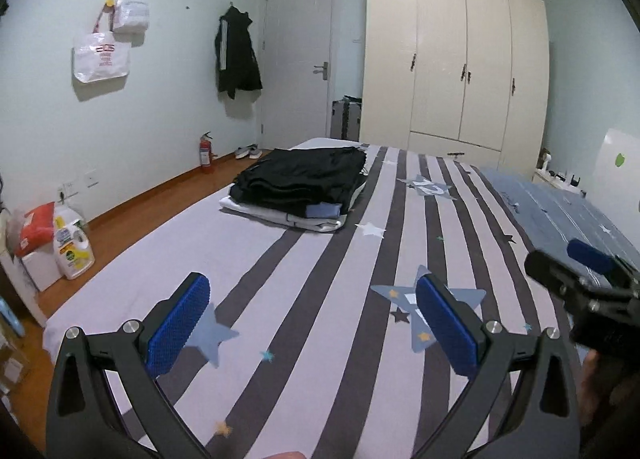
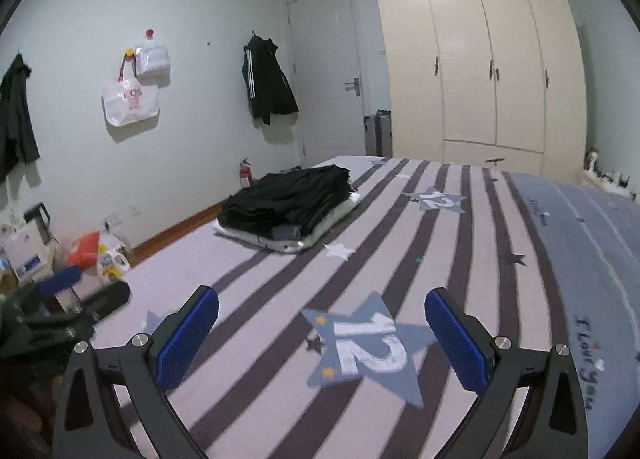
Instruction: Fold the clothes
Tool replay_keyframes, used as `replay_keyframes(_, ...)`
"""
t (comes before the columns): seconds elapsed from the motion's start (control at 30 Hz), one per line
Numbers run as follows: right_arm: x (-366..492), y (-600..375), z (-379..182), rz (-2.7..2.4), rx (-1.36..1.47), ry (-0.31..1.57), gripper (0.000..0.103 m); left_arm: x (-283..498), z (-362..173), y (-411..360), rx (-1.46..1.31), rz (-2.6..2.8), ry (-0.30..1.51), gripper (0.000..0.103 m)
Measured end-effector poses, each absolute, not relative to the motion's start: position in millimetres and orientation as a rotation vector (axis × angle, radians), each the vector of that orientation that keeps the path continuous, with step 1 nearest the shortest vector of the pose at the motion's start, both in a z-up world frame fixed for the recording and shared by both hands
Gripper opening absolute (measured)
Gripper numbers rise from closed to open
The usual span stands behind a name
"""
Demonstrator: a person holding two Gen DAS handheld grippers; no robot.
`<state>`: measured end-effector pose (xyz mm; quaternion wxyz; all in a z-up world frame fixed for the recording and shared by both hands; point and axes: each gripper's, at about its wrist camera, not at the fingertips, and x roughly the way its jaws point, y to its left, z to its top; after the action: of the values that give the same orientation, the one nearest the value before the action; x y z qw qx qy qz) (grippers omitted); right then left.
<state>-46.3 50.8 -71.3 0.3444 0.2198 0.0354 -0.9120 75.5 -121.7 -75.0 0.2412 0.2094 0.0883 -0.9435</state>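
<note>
A stack of folded clothes (image 1: pixel 304 187), black garments on top of white and grey ones, lies on the striped bed (image 1: pixel 280 319) towards its far left side; the right wrist view shows the same stack (image 2: pixel 288 209). My left gripper (image 1: pixel 312 323) hovers open over the near part of the bed, nothing between its blue pads. My right gripper (image 2: pixel 322 335) is open too, above a blue star printed with "12" (image 2: pixel 368 347). The right gripper's body (image 1: pixel 588 283) shows at the right edge of the left wrist view, and the left gripper's body (image 2: pixel 72 299) at the left edge of the right wrist view.
A cream wardrobe (image 1: pixel 456 59) stands beyond the bed's far end, beside a white door (image 1: pixel 298 55). A black jacket (image 1: pixel 236 55) and bags (image 1: pixel 102 57) hang on the left wall. A fire extinguisher (image 1: pixel 205 157) and detergent bottles (image 1: pixel 74 247) stand on the floor at left. A blue folded quilt (image 2: pixel 592 259) lies along the bed's right side.
</note>
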Motion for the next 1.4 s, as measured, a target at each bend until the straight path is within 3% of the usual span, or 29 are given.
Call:
replay_keyframes(0.43,46,105,-2,-2.403,0.511,0.048,0.102,152,-12,-58,0.482,-2.628,0.299,0.102)
replay_keyframes(1.4,48,131,-6,-2.441,0.501,0.041,0.102,149,-4,-40,0.458,-2.625,0.228,0.102)
